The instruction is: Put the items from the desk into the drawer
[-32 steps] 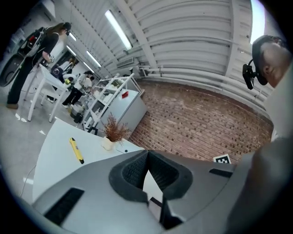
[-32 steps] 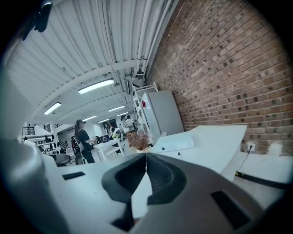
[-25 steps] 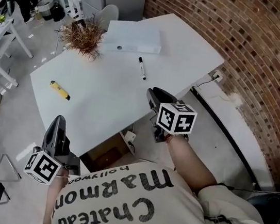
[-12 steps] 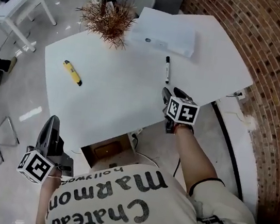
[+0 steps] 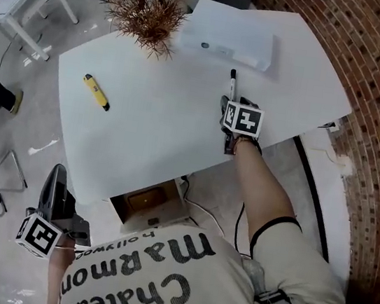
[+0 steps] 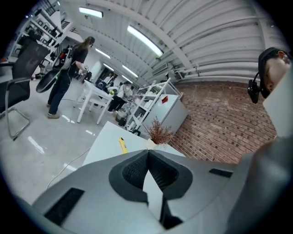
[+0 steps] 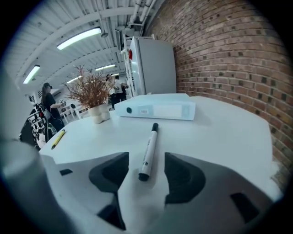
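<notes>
Reaching farther out than before, the right gripper (image 7: pixel 144 164) now sits low over the white desk (image 5: pixel 150 135), with its jaws spread wide. The near end of the black-and-white marker (image 7: pixel 149 148) lies flat between them and touches neither one. The left gripper (image 6: pixel 148 154) is pressed together with nothing in it, down past the near desk edge. Farther off lie a yellow pen (image 5: pixel 95 92), a white box (image 5: pixel 228 41) and a dry plant (image 5: pixel 148 15).
</notes>
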### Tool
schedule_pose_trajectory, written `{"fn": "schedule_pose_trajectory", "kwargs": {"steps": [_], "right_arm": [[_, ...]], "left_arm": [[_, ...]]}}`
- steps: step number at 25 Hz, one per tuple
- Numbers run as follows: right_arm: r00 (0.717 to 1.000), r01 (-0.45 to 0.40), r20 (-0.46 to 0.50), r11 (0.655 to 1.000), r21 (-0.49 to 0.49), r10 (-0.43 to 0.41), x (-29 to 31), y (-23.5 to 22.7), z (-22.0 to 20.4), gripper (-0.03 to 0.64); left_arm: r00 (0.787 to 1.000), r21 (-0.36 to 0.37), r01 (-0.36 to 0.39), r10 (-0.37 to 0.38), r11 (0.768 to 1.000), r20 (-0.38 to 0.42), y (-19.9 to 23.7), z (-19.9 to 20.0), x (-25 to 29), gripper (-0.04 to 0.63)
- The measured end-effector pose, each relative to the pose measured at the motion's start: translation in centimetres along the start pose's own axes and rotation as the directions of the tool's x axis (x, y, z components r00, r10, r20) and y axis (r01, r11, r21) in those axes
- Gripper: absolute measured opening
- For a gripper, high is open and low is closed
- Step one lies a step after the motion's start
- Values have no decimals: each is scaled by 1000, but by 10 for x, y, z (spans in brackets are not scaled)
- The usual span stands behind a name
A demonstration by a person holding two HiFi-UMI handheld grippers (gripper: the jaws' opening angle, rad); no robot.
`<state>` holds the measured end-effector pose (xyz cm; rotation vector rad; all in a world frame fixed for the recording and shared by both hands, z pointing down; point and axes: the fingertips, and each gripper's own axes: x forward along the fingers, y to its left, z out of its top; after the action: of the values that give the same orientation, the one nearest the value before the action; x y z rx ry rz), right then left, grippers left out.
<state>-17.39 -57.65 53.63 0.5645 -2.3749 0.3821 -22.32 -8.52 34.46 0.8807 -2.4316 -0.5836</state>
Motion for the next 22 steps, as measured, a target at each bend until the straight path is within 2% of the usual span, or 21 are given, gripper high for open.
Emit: {"fn": "schedule_pose_trajectory", "kwargs": {"steps": [4, 6, 9, 11, 16, 22], "right_arm": [[997, 54, -49, 998, -12, -55, 8, -6, -1, 221], [995, 74, -64, 997, -28, -75, 10, -7, -3, 174], [995, 60, -82, 997, -37, -63, 11, -5, -5, 145], [995, 50, -90, 998, -24, -52, 9, -4, -5, 98], [994, 34, -108, 999, 42, -29, -5, -3, -16, 78], [995, -1, -93, 985, 173, 18, -46, 12, -46, 77]], "left_arm": [[1000, -6, -11, 11, 1000, 7, 6, 3, -4, 2], [1000, 12, -28, 28, 1000, 9, 8, 6, -7, 2], [1000, 13, -13, 13, 1000, 1, 6, 4, -7, 2], [1000, 17, -10, 10, 1000, -1, 6, 4, -7, 2], [1000, 15, -9, 9, 1000, 6, 9, 4, -15, 2], [999, -20, 50, -50, 999, 2, 11, -4, -20, 2]]}}
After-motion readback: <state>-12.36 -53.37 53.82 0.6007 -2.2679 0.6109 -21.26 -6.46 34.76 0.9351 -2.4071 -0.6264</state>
